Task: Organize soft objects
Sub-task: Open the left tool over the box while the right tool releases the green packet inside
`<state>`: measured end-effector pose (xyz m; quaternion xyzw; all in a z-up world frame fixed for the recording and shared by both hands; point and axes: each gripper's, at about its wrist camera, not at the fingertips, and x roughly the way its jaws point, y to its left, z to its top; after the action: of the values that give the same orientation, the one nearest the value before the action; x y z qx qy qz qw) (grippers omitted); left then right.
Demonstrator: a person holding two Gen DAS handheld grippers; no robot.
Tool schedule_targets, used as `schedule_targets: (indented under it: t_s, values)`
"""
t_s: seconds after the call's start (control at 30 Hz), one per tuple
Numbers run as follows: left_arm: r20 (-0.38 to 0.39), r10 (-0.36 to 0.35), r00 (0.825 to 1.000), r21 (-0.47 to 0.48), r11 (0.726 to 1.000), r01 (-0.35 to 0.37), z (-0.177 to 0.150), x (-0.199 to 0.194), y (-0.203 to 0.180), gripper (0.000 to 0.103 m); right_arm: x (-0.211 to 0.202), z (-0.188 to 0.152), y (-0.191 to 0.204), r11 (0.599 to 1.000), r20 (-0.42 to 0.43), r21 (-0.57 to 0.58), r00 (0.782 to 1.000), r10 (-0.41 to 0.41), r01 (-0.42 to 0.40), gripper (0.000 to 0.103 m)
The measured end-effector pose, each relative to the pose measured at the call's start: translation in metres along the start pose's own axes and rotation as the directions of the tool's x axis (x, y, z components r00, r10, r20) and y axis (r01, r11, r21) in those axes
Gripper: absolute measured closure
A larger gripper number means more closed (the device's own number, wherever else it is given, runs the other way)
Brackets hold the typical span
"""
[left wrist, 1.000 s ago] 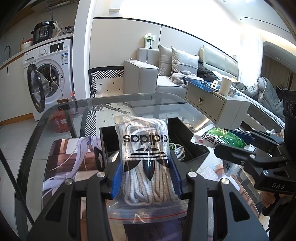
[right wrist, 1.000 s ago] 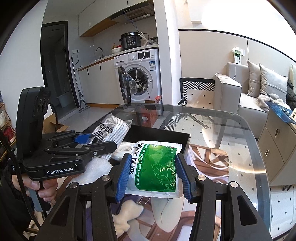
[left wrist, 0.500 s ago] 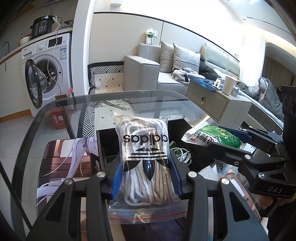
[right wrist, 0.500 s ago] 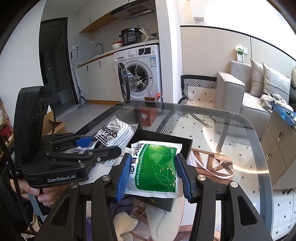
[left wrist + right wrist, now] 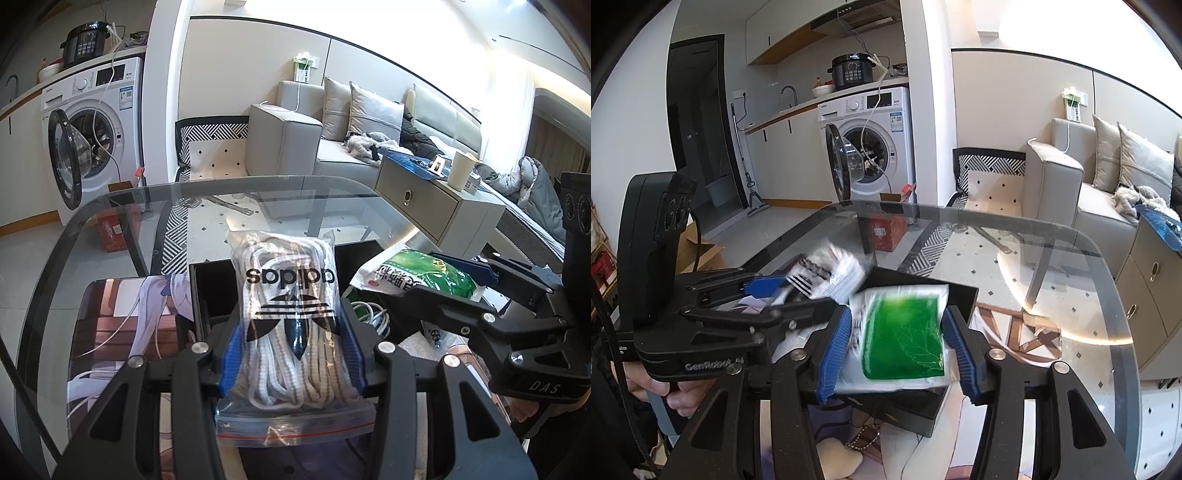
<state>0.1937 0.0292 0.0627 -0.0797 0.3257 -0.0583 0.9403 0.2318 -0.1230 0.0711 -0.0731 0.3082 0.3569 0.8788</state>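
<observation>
Clear laces bag [image 5: 291,306] sits clamped in your left tongs [image 5: 291,350]; right tongs [image 5: 897,350] clamp the green packet [image 5: 901,339] above the black box [image 5: 960,295].

- Your left gripper [image 5: 291,347] is matt black plastic with ribbed blue pads and shiny metal screw heads.
- It clamps a glossy, crinkled clear plastic zip bag of white woven cords [image 5: 290,314].
- Your right gripper [image 5: 897,349] pinches a glossy green-and-white plastic packet [image 5: 899,339].
- The open black box [image 5: 271,291] looks matt.
- The rounded glass tabletop [image 5: 1078,295] is smooth, transparent and reflective.
</observation>
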Motion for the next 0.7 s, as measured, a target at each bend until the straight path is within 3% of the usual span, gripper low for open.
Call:
schedule_targets:
  t_s: [0.03,0.07,0.13,0.3,0.57,0.7]
  values:
    - [0.001,0.004,1.0,0.0,1.0,-0.004,0.0,0.0,0.0,0.045,0.0,0.0,0.0,1.0,0.002,0.0,1.0,0.0,0.0,0.041]
    - [0.002,0.008,1.0,0.001,1.0,-0.008,0.0,0.0,0.001,0.033,-0.001,-0.001,0.0,1.0,0.007,0.0,1.0,-0.001,0.001,0.035]
    - [0.007,0.016,1.0,0.005,1.0,-0.016,-0.001,-0.002,0.0,0.019,-0.004,-0.002,-0.002,1.0,0.014,0.001,1.0,-0.003,0.003,0.035]
    - [0.014,0.037,0.999,0.014,0.999,-0.037,-0.003,-0.007,0.001,0.005,-0.012,-0.002,-0.008,1.0,0.03,0.015,0.999,-0.015,0.015,0.026]
    - [0.025,0.052,0.998,0.021,0.998,-0.052,-0.009,-0.017,0.003,0.0,-0.028,-0.009,-0.011,0.999,0.045,0.03,0.999,-0.018,0.016,0.003]
    - [0.027,0.069,0.997,0.025,0.997,-0.07,-0.016,-0.024,0.003,0.0,-0.034,-0.015,-0.011,0.999,0.035,0.038,0.999,-0.021,0.02,0.001]
